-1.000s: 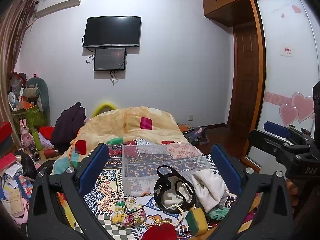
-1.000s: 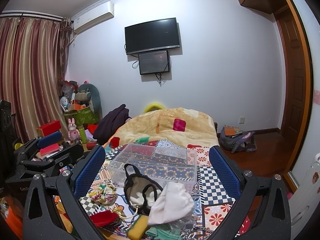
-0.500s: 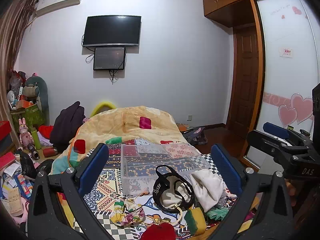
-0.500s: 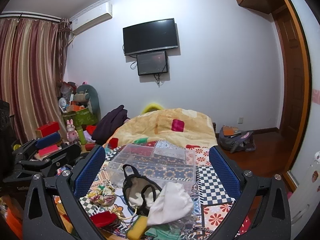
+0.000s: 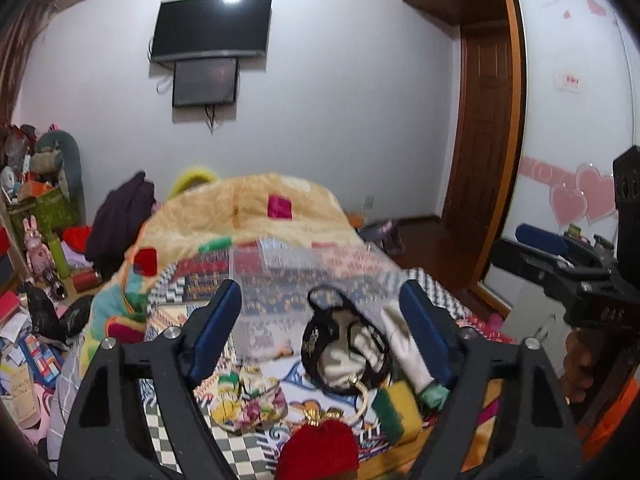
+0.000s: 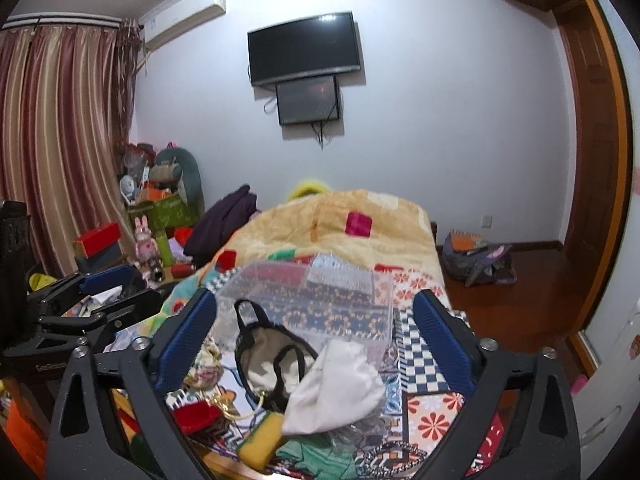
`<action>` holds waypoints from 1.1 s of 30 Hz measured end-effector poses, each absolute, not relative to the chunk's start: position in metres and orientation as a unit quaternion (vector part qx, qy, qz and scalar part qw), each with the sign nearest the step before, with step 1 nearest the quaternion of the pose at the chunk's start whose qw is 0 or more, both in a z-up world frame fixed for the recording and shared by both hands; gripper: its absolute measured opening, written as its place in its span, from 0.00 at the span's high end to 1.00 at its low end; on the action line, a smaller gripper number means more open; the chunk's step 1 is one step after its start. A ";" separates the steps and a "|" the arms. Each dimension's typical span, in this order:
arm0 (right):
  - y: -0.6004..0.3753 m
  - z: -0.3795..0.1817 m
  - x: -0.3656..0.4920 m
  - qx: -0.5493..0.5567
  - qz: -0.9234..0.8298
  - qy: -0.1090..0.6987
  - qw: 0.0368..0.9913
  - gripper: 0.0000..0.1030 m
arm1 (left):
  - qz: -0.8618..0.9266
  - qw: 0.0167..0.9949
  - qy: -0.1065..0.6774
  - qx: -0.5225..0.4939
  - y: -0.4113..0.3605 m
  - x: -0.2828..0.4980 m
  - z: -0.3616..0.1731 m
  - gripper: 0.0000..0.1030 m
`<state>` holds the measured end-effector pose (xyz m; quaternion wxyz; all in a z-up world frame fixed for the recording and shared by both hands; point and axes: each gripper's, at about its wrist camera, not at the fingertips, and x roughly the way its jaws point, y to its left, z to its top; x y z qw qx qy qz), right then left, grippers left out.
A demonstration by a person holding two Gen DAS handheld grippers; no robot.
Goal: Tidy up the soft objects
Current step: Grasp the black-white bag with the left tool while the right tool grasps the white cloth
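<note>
Gaping with nothing held, the left gripper (image 5: 320, 328) and right gripper (image 6: 316, 340) show blue textured pads. Ahead lie a clear ribbed plastic box (image 6: 320, 300), a white cloth (image 6: 336, 392) and a yellow sponge (image 6: 260, 436).

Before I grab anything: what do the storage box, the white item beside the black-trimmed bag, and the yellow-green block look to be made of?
Storage box: clear rigid plastic, likely; the patterned bedspread shows through its walls. White item: soft matte fabric, creased and slumped; possibly a cloth or pouch. Yellow-green block: looks like a foam sponge with a green scouring layer, though blur leaves the texture unclear.
</note>
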<state>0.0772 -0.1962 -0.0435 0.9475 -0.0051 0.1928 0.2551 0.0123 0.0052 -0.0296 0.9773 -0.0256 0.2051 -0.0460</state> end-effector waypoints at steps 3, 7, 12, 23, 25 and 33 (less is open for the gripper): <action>-0.196 -0.053 0.084 -0.008 0.256 0.214 0.943 0.19 | -0.044 0.973 0.223 -0.033 0.011 0.019 -0.043 0.27; -0.197 -0.070 0.097 -0.012 0.254 0.249 0.934 0.28 | -0.053 0.965 0.252 -0.060 0.018 0.040 -0.058 0.35; -0.201 -0.096 0.118 -0.011 0.248 0.305 0.919 0.38 | -0.060 0.951 0.294 -0.072 0.017 0.070 -0.084 0.41; -0.196 -0.130 0.135 -0.023 0.258 0.383 0.887 0.54 | -0.075 0.925 0.362 -0.082 0.010 0.110 -0.131 0.56; -0.193 -0.134 0.136 -0.021 0.263 0.390 0.882 0.60 | -0.081 0.921 0.370 -0.091 0.012 0.113 -0.135 0.63; -0.186 -0.135 0.136 -0.019 0.274 0.385 0.881 0.88 | -0.084 0.918 0.372 -0.105 0.019 0.110 -0.140 0.84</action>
